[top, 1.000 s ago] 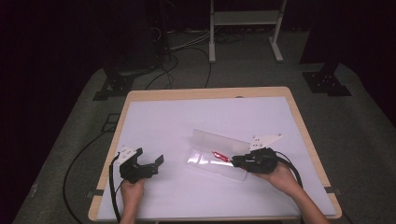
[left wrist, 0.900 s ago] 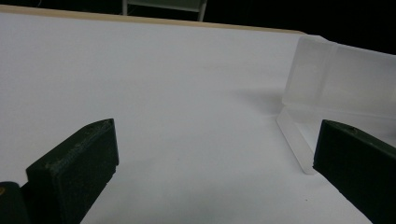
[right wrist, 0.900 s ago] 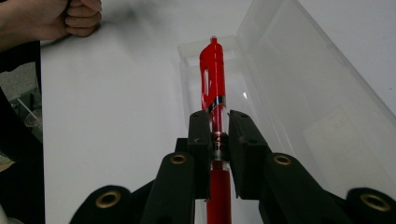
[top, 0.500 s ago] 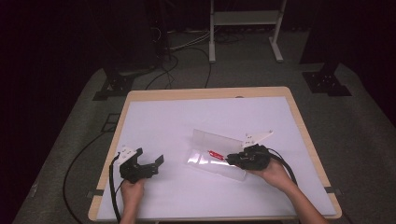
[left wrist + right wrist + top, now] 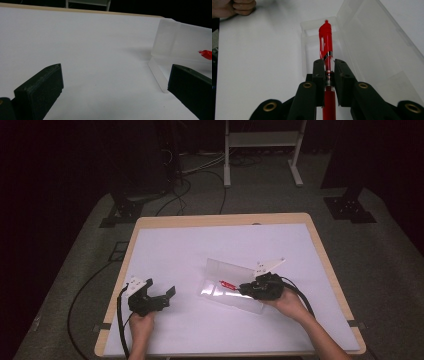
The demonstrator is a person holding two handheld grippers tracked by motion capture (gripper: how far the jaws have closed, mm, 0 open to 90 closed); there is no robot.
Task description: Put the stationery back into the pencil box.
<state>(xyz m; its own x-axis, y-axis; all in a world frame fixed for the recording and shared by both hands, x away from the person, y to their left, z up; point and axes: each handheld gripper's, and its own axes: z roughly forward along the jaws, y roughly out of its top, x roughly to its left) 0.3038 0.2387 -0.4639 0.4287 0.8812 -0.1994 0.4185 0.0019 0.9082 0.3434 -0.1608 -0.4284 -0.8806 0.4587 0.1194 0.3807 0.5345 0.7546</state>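
Observation:
A clear plastic case lies open on the white table, its lid tilted up at the back. My right gripper is shut on a red pen, which points left over the case's tray. In the right gripper view the red pen sits clamped between the black pads, its cap end above the clear case. My left gripper rests at the table's front left, open with nothing between its pads. The left gripper view has the case and the pen's red tip at its right.
The white table has a wooden rim. The person's left hand shows at the top left of the right gripper view. Cables and a metal stand are on the dark floor beyond the far edge.
My right gripper has carried the red pen leftward, further over the open case. The left gripper has stayed where it was.

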